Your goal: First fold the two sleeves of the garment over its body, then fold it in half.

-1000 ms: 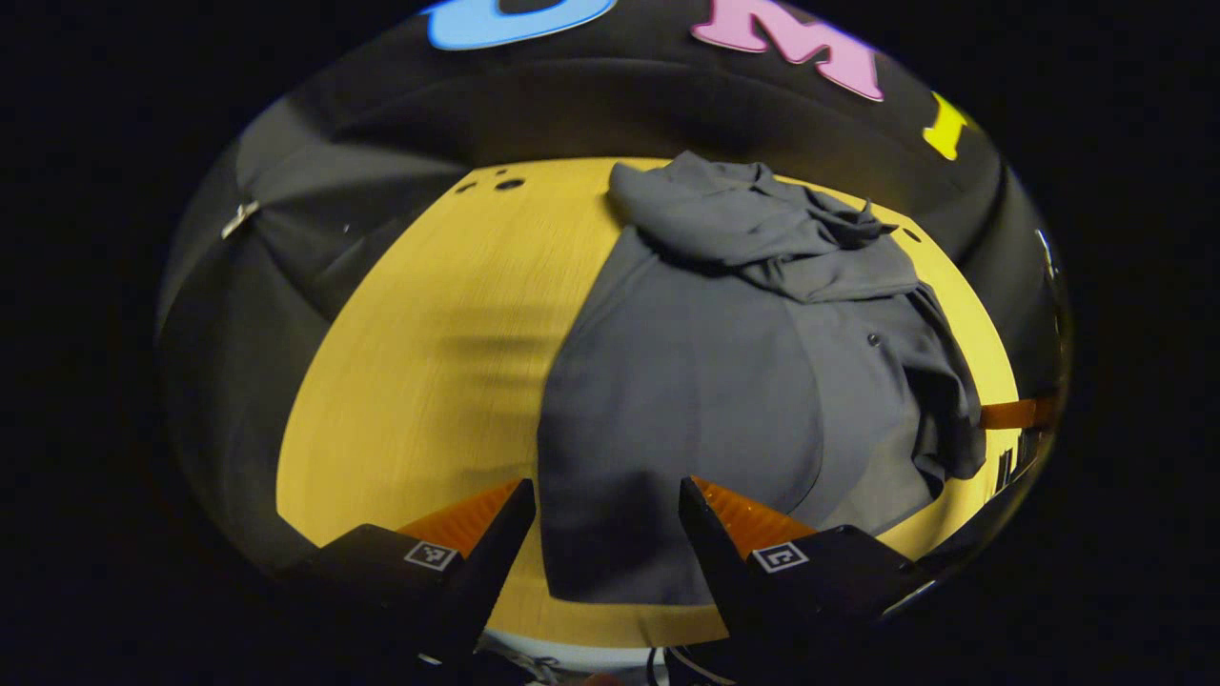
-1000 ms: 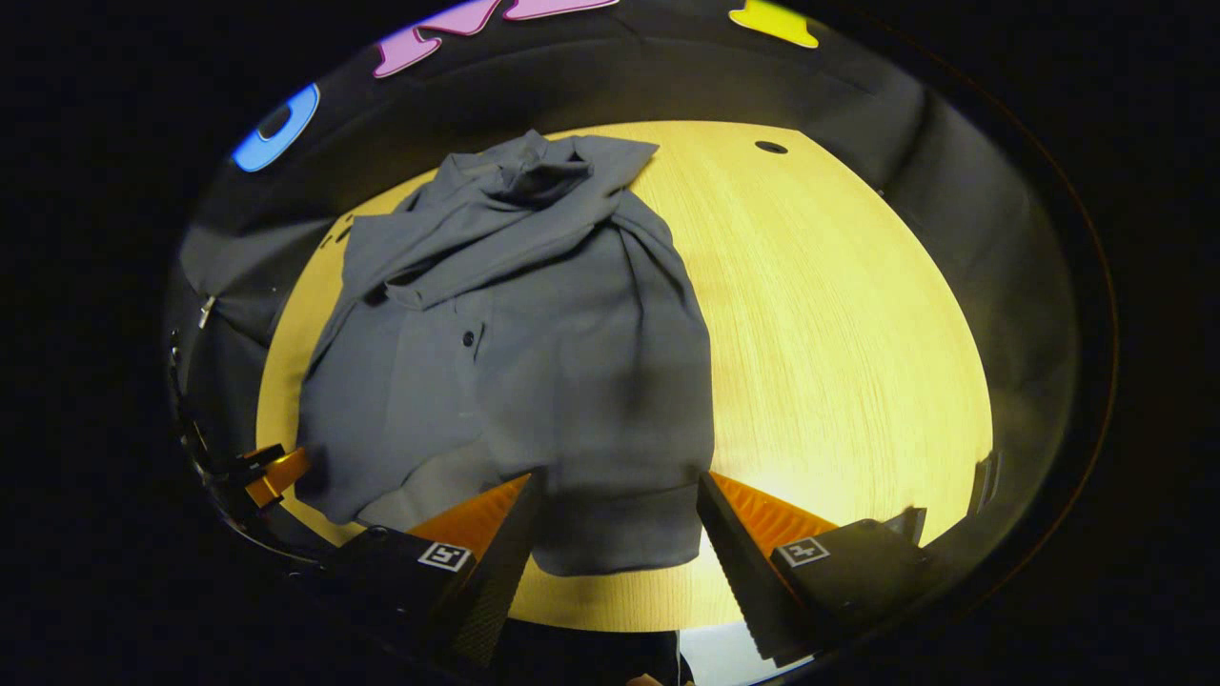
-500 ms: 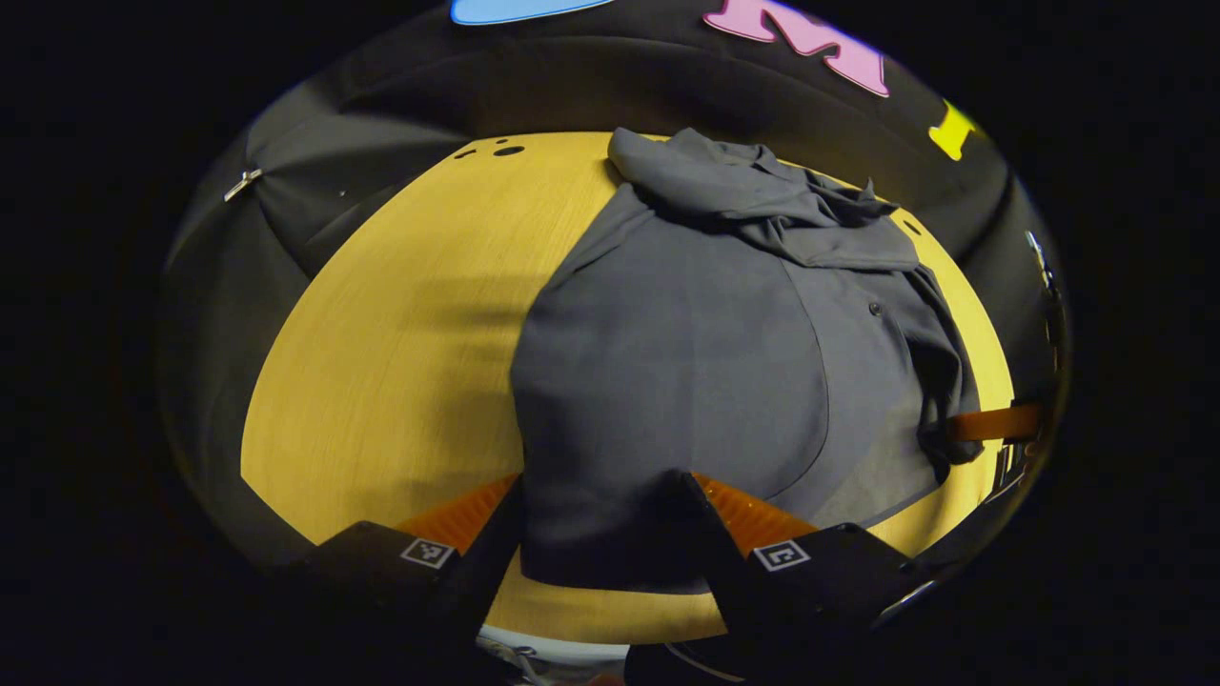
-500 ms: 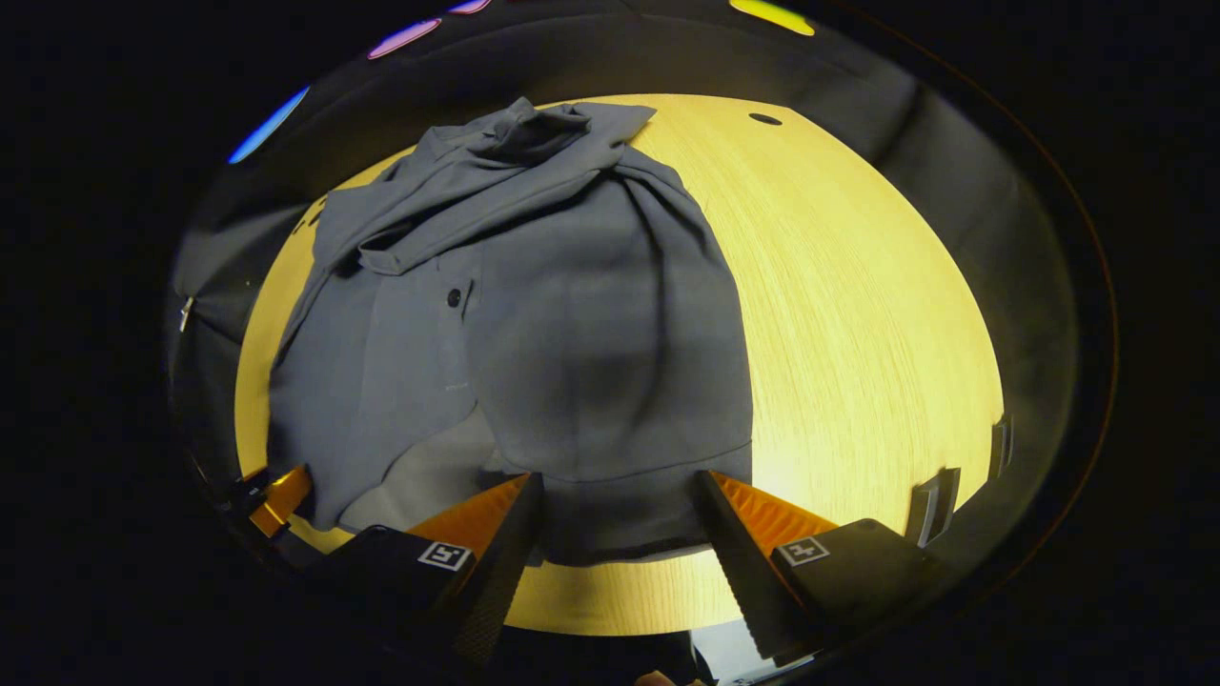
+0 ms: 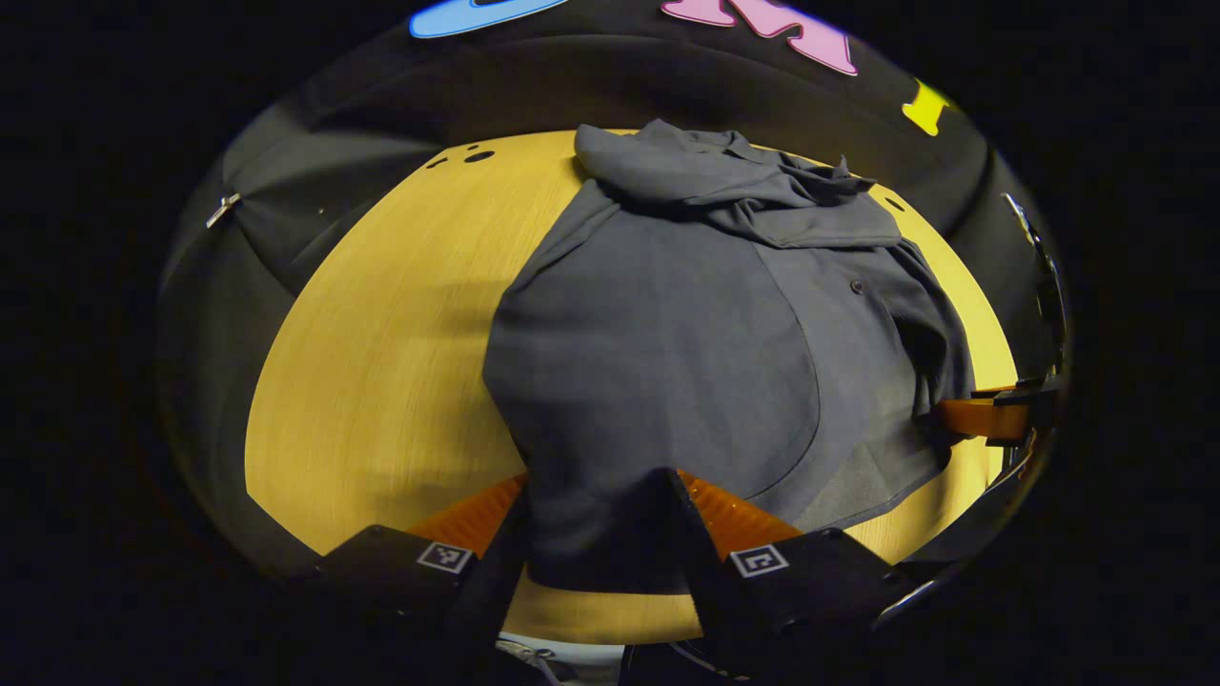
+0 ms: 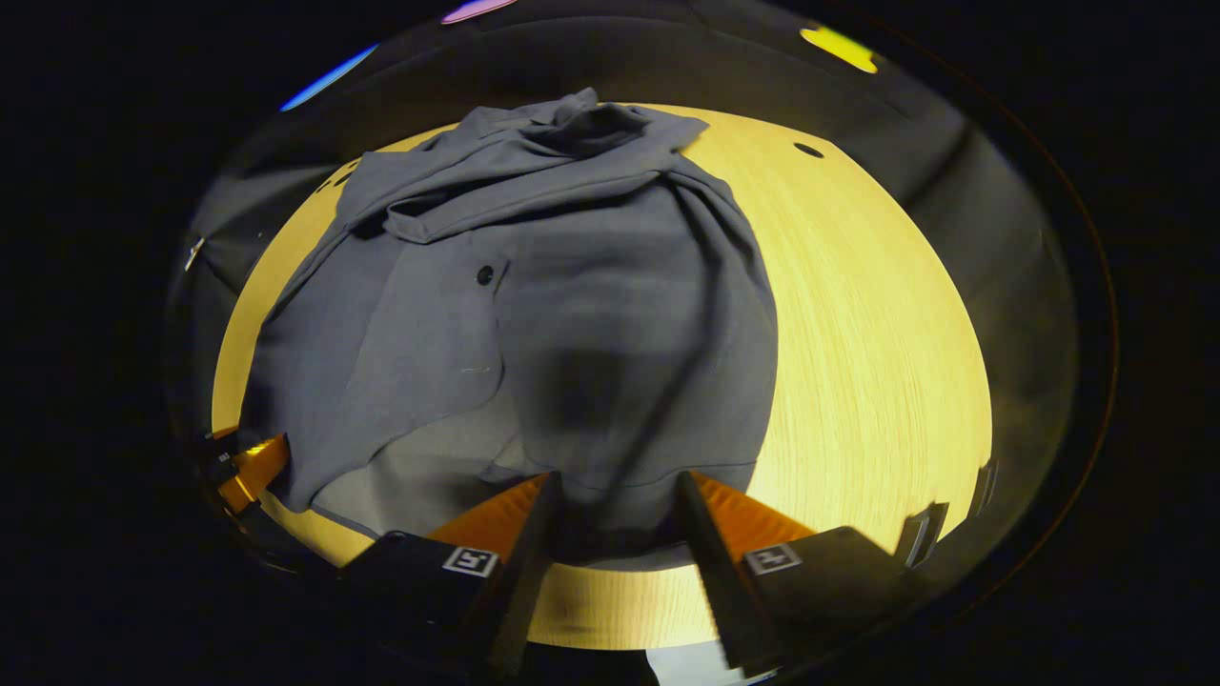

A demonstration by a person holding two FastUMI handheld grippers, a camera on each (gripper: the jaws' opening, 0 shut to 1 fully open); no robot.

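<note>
A grey button-up garment (image 5: 686,324) lies on the yellow wooden table (image 5: 381,362), collar end far from me, with cloth bunched in a heap across its far end. My left gripper (image 5: 596,495) is open at the near hem, one corner of the hem lying between its fingers. In the right gripper view the garment (image 6: 572,286) spreads over the table (image 6: 877,333). My right gripper (image 6: 617,495) straddles the other hem corner, its fingers partly closed and a crease running up the cloth from them. Each gripper also appears at the edge of the other's view.
Black cloth walls close in the table on the far sides. Bare tabletop lies to the left of the garment in the left gripper view and to its right in the right gripper view. Small dark holes (image 5: 478,155) mark the table's far corner.
Both grippers have moved forward and down onto the near hem, so cloth now sits between their fingers. The right gripper's fingers have drawn closer together; the left's gap has barely changed.
</note>
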